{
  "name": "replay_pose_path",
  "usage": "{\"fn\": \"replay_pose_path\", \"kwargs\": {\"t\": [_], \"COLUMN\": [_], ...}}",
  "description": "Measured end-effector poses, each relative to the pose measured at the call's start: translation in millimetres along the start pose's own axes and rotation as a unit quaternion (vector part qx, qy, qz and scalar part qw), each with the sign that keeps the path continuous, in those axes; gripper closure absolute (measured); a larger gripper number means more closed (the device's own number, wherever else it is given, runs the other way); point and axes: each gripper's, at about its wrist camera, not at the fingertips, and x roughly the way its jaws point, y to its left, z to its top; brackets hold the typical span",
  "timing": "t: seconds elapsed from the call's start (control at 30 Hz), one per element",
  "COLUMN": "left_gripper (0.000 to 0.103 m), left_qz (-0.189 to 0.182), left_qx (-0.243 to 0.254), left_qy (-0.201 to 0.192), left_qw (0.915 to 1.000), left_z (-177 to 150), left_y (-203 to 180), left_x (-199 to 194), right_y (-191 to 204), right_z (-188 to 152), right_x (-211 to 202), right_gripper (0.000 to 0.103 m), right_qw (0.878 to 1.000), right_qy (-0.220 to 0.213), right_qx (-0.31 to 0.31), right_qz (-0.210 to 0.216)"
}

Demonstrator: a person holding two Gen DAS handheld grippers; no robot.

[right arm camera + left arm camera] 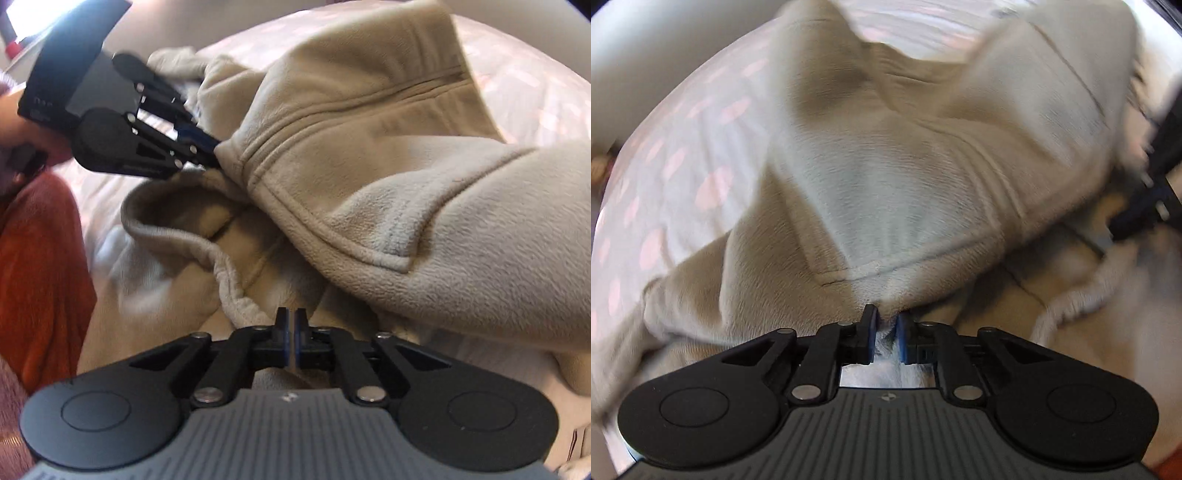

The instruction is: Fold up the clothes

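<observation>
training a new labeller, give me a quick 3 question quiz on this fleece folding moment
1. True or false: the left gripper pinches the fleece.
2. What pattern is on the sheet? A stripes, B pink spots, C checks.
3. In the right wrist view, what colour is the cloth at far left?

Key: 1 true. 2 B. 3 orange, the orange cloth; the right gripper is shut, and whether it holds fleece is unclear.

Both your wrist views look steeply down, close over the fleece garment point(886, 166) (shared subject).
</observation>
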Motion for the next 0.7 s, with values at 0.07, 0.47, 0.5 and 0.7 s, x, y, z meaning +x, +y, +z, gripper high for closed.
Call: {"fn": "replay_pose_path", "kwargs": {"t": [0.07,0.47,0.5,0.7], "left_gripper": [0.081,0.044,0.044,0.044], "left_qz": [0.017,-0.004,0.001,0.013], "left_qx": [-0.04,-0.189,-0.199,-0.253], "left_qy": [-0.005,-0.153,-0.157,-0.13], "left_qw": [0.9991,0.97,0.9673,0.9586], "left_z": [3.7,21.1,24.9,23.8], "left_y": [3.0,63.9,72.2,102.0], "left_x": [-6.3,-62.5,-61.6,-31.1], "right_y": [1.5,-36.2,-43.7,-85.7], "right_z": [1.5,50.8,54.5,63.3], "right_x": [-9.7,-84.9,-83.2,-51.2], "right_gripper": [0.081,0.025,0.025,0.018], "right_qw": [1.0,0.976,0.972,0.955], "right_qy": [-0.011,-0.125,-0.124,-0.075], "right_qx": [0.003,0.083,0.102,0.204], "right_qz": [-0.006,-0.16,-0.171,-0.203]}}
